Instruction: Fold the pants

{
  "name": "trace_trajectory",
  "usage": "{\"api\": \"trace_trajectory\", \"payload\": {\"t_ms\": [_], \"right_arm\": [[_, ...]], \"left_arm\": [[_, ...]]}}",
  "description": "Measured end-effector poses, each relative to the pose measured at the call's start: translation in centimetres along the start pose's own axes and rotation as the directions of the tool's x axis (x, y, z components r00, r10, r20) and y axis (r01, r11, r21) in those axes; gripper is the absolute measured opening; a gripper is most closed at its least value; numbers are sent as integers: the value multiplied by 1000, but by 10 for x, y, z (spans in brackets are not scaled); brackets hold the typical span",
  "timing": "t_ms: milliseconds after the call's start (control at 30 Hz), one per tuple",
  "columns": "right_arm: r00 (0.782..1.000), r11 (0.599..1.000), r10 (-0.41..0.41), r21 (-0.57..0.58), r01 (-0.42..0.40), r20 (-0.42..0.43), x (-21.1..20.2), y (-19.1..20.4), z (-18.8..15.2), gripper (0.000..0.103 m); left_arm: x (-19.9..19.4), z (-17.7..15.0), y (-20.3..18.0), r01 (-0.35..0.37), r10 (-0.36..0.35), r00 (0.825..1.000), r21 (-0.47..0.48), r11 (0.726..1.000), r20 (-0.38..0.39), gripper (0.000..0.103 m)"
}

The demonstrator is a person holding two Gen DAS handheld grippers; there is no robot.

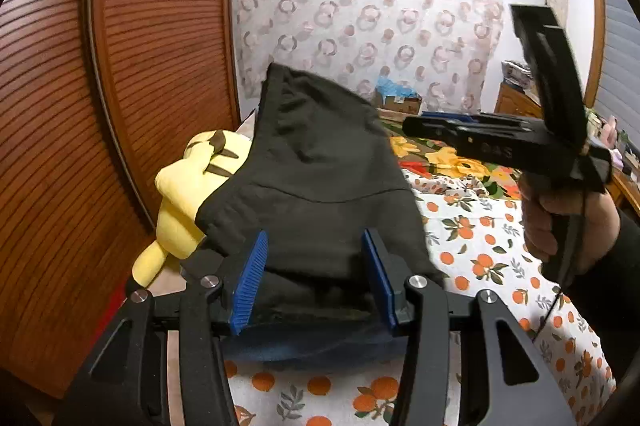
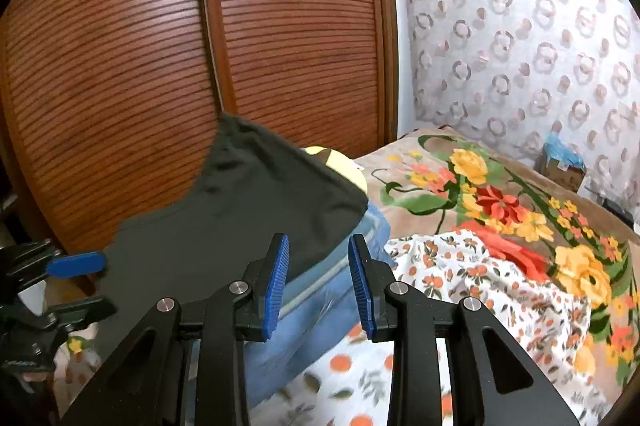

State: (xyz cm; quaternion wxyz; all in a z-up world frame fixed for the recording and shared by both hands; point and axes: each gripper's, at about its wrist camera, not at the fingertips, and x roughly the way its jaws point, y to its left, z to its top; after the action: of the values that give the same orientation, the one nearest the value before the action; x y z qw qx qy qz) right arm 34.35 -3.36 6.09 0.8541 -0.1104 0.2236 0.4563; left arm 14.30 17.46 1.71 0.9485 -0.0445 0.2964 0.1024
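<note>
While the black pants (image 1: 316, 186) are draped over a blue garment (image 2: 320, 310) on the bed (image 2: 500, 226), no cloth is gripped: left gripper (image 1: 316, 278) jaws are held half open around the heap, right gripper (image 2: 319, 282) jaws narrower, empty, presumably for regrasping.

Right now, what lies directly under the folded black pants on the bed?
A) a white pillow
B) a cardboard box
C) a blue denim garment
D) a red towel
C: in the right wrist view the black pants rest on top of a blue denim garment, whose edge shows beneath them on the orange-print sheet.
</note>
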Motion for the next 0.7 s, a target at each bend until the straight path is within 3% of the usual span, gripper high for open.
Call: {"api": "trace_trajectory", "payload": {"t_ms": [133,367,700], "right_arm": [[1000,1000,-28,6,27,15,-29,13,-12,32],[996,996,-86,31,85,35,-80,32,-34,32],[986,986,-157,64,153,58,-125,55,-60,32]], "left_arm": [[-13,-2,-8,25,-25,1000,15,1000,12,51],[-33,-6,-22,102,-103,994,33,994,38,81],[-58,-9,-43,96,-103,992,100,990,77,88]]}}
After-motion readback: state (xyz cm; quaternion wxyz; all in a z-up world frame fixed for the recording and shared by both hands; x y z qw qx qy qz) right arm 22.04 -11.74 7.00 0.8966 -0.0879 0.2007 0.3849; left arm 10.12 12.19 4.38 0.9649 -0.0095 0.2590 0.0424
